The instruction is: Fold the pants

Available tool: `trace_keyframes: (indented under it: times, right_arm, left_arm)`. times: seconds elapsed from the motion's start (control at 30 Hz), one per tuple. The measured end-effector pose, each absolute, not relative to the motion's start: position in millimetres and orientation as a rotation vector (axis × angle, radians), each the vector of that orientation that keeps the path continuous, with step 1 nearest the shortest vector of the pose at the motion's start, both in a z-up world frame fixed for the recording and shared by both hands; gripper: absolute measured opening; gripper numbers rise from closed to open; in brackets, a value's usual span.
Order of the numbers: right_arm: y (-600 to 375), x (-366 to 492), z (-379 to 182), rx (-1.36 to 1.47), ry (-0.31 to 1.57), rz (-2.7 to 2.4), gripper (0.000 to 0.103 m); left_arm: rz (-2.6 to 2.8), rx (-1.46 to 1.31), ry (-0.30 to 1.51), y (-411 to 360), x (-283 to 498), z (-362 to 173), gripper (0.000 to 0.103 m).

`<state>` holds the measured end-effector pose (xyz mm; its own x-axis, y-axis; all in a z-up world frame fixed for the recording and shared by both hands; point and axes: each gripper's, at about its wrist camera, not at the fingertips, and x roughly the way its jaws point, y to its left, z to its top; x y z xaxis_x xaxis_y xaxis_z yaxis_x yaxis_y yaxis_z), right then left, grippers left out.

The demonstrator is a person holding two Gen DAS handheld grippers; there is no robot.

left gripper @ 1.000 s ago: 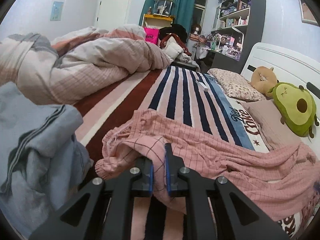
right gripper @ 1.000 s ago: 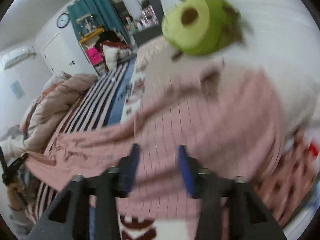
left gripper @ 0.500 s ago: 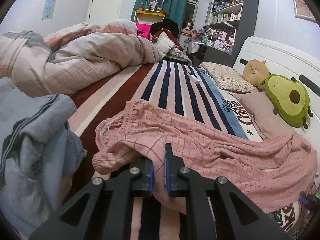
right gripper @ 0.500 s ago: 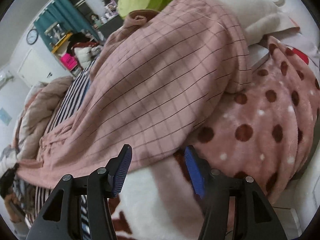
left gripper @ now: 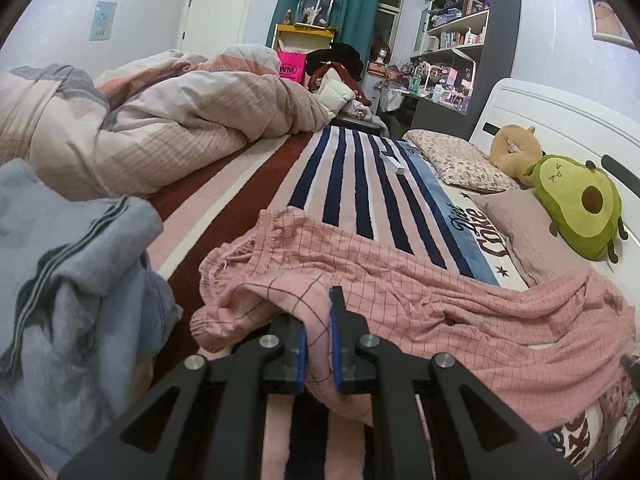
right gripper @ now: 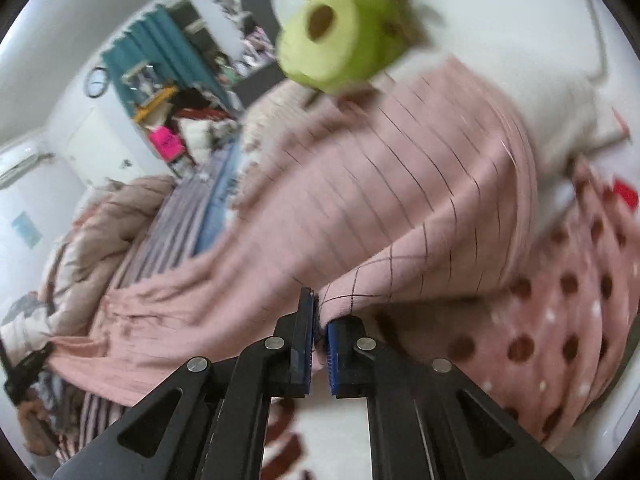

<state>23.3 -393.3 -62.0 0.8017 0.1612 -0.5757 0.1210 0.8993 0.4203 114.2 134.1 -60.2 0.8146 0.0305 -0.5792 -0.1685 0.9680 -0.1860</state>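
Observation:
Pink checked pants [left gripper: 420, 300] lie stretched across the striped bed [left gripper: 352, 184], waistband at the left, legs running right toward the pillows. My left gripper [left gripper: 318, 336] is shut on a fold of fabric at the waistband end. In the right wrist view the same pants [right gripper: 380, 208] drape over a pillow, and my right gripper [right gripper: 319, 336] is shut on the hem edge of a leg, cloth pinched between its blue pads. That view is motion-blurred.
A rumpled duvet [left gripper: 160, 120] fills the bed's left side, and a grey-blue garment [left gripper: 68, 280] lies near left. An avocado plush [left gripper: 576, 204], a brown plush [left gripper: 516, 152] and pillows sit by the white headboard. A dotted pink blanket [right gripper: 560, 320] lies beside the right gripper.
The right gripper, open over the pants edge half a second ago, has shut on the leg hem and swung, blurring its view. The left gripper keeps its hold and place.

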Motion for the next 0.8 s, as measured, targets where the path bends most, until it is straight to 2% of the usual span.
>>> trace_keyframes:
  times: [0.33, 0.57, 0.8]
  right_arm:
    - [-370.8, 103.0, 8.6, 0.306, 0.623, 0.011, 0.000]
    - [-381.6, 169.5, 13.0, 0.229, 0.683, -0.068, 0.000]
    - [-382.6, 223.2, -1.3, 0.155, 0.765, -0.126, 0.000]
  left_arm:
    - [0.165, -0.194, 0.617, 139.1, 183.4, -43.2, 0.007]
    - [0.230, -0.138, 0.675, 142.3, 253.7, -49.7, 0.007]
    - [0.266, -0.074, 0.756, 134.6, 321.5, -77.9, 0.010]
